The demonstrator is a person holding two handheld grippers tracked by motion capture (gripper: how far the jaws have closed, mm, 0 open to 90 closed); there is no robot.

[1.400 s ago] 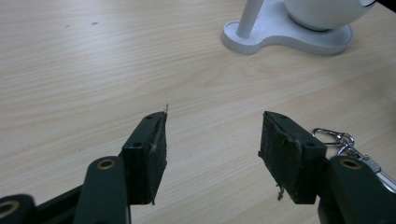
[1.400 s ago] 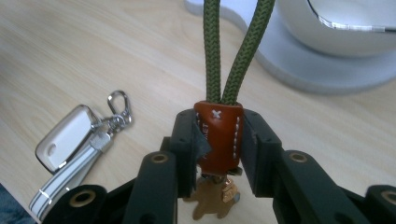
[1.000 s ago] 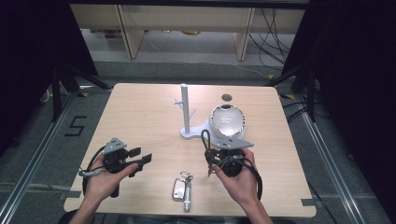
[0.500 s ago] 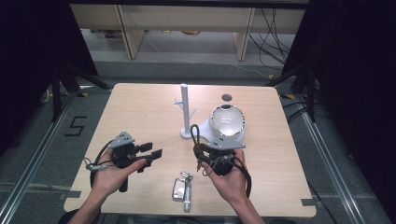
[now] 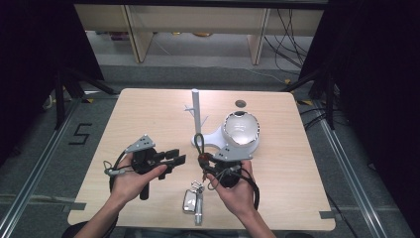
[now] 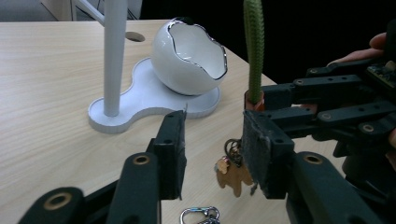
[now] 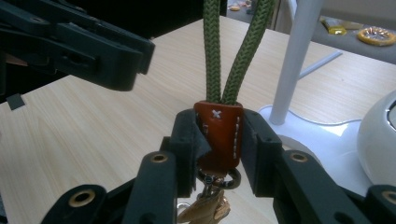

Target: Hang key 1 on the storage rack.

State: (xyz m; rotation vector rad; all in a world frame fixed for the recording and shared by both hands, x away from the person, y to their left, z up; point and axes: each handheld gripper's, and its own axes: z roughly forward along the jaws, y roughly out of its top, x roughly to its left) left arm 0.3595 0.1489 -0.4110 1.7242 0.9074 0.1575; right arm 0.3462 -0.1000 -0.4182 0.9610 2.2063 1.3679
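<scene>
Pale wood-grain table (image 5: 148,114). Right gripper (image 7: 218,154) pinches the stitched brown leather tab (image 7: 218,135) of a braided green cord loop (image 7: 236,51), raised near the white stand (image 5: 196,116). Left gripper (image 6: 212,149), closing, holds nothing between its half-spread jaws.

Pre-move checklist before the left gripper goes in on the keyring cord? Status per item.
1. Right gripper shut on the leather tab of the keyring: ok.
2. Green cord loop stands upright above the tab, free to take: ok.
3. Left gripper has room between its fingers; the jaws have just been closing with nothing between them: ok.
4. Left gripper lined up on the cord: not ok, the cord sits right of its gap.
5. White stand and egg-shaped bowl apart from both grippers: ok.
6. Car key lying on the table, attached or not: cannot tell.
</scene>
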